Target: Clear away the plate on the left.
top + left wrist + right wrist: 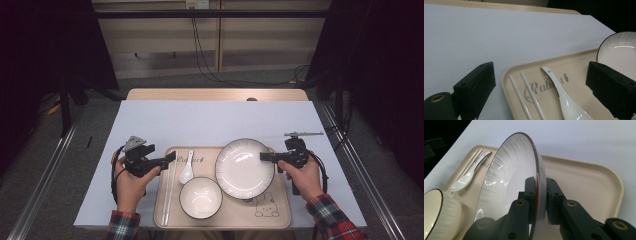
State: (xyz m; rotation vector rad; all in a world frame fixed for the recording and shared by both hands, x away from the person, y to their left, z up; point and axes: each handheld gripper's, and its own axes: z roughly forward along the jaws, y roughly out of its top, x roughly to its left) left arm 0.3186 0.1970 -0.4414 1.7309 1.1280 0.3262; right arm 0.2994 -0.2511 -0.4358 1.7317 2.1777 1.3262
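A beige tray [277, 200] lies at the table's near edge. On it are a white plate [245, 167] with a dark rim, a white bowl [200, 197], a white spoon [187, 170] and white chopsticks [169, 190]. My right gripper [264, 157] is shut on the plate's right rim. In the right gripper view the plate [509, 170] stands tilted over the tray [584, 185], its rim pinched by the right gripper [539, 182]. My left gripper [164, 155] is open at the tray's far left corner. In its own view the left gripper [541, 75] straddles the spoon [564, 97] and chopsticks [529, 97], touching neither.
A white sheet [210, 120] covers the table, bare beyond the tray. A wooden edge [215, 94] shows at the far side. Metal rails [45, 180] run along the floor on both sides, and cables [210, 70] trail behind the table.
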